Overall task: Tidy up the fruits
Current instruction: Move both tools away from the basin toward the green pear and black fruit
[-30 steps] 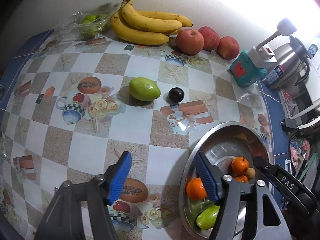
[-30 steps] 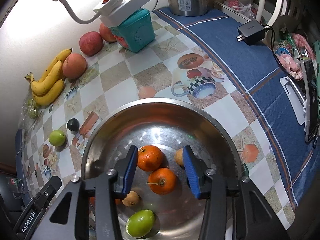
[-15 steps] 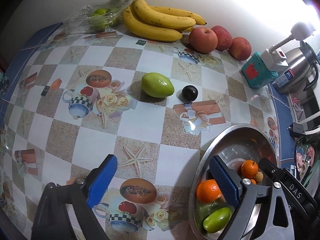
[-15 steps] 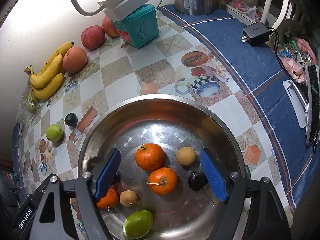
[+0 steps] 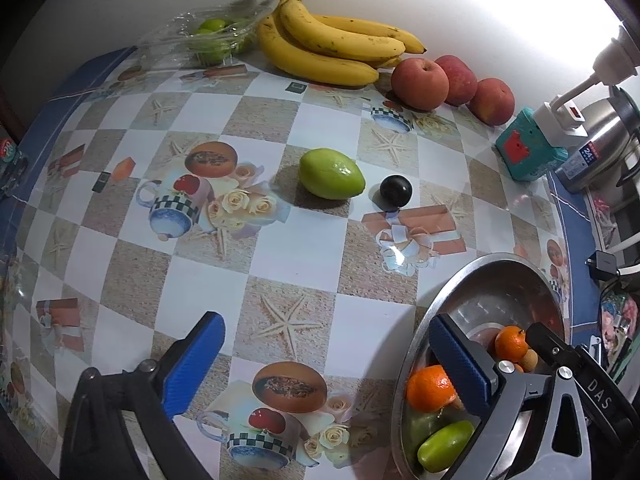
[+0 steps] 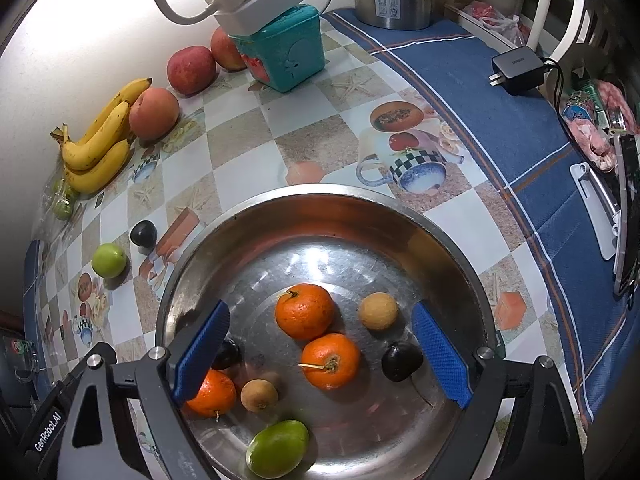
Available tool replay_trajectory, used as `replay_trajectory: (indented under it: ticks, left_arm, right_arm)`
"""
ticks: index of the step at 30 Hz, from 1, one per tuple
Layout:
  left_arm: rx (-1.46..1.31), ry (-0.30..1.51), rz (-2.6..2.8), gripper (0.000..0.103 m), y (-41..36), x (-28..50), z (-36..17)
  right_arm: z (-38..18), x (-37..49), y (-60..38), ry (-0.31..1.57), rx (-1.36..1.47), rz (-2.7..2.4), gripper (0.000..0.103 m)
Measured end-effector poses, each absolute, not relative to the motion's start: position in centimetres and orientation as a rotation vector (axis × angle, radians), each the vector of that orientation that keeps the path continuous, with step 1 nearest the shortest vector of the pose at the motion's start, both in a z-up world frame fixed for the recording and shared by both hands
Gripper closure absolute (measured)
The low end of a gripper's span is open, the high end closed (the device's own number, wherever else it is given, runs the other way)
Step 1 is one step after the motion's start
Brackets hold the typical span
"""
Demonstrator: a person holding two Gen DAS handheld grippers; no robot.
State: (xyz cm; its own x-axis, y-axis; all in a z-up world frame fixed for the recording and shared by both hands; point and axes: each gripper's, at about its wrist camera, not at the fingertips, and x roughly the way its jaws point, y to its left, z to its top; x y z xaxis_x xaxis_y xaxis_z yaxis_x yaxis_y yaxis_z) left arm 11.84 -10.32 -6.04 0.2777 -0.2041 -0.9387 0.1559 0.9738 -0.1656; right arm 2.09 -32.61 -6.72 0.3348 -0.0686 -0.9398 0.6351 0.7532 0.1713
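Left view, step: left tongs (image 5: 328,354) are opening with nothing between the jaws, over the worktop (image 5: 304,248) beside the steel bowl (image 5: 436,304).
Left view, target: the green fruit (image 5: 331,179) lies loose mid-worktop, long axis left-right, tip toward the dark plum (image 5: 395,191); the next move probably needs a reach and a grasp across its width.
Right view: right tongs (image 6: 320,354) are opening over the bowl, empty, with oranges (image 6: 305,311) lying below.

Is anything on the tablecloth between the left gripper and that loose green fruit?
Nothing visible: only bare checkered tablecloth lies between the left gripper, jaws opening and empty, and the green oval fruit. The small dark round fruit sits beside it.
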Motion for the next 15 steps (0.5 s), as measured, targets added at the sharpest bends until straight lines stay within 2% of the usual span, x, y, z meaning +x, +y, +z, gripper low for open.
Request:
replay_trajectory:
  ticks: [15]
  left_arm:
    - [-0.021, 1.251, -0.222, 0.0, -9.9, 12.3, -6.0]
  right_arm:
    - [-6.7, 2.8, -31.3, 1.165, 0.524, -0.459, 0.01]
